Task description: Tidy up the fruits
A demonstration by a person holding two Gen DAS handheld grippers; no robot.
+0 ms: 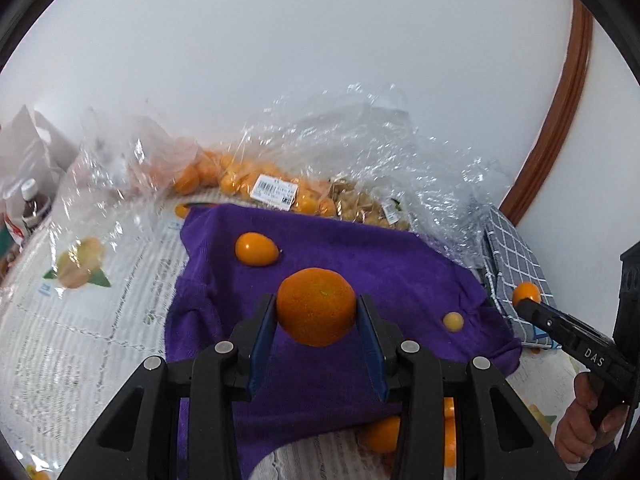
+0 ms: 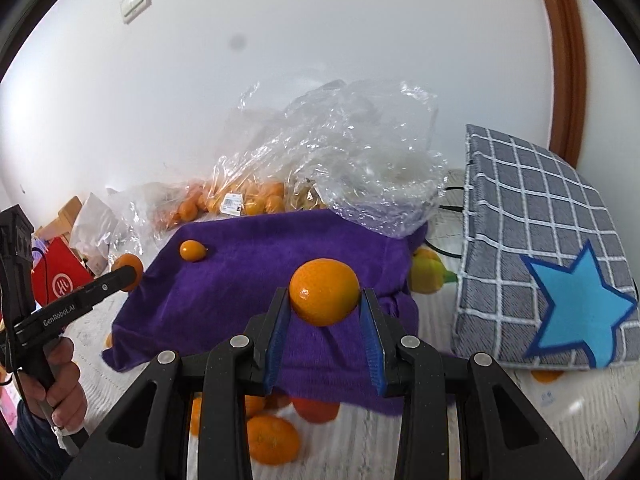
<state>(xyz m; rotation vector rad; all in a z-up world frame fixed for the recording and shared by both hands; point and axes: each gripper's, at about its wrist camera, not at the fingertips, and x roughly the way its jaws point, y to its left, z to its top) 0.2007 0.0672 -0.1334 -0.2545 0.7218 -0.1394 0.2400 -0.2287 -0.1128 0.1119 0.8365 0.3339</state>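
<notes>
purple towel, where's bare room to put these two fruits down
Free: the purple towel's middle, between the small oval fruit near its far corner and the grippers. Crowded: the far edge, under the plastic bags of fruit, the near edge with loose oranges, and the side by the checked bag.

You have open room over the middle of the purple towel (image 1: 360, 264), where only a small orange fruit (image 1: 256, 249) lies. Crumpled plastic bags (image 2: 360, 152) block the far edge; the checked bag (image 2: 532, 280) walls the right.
</notes>
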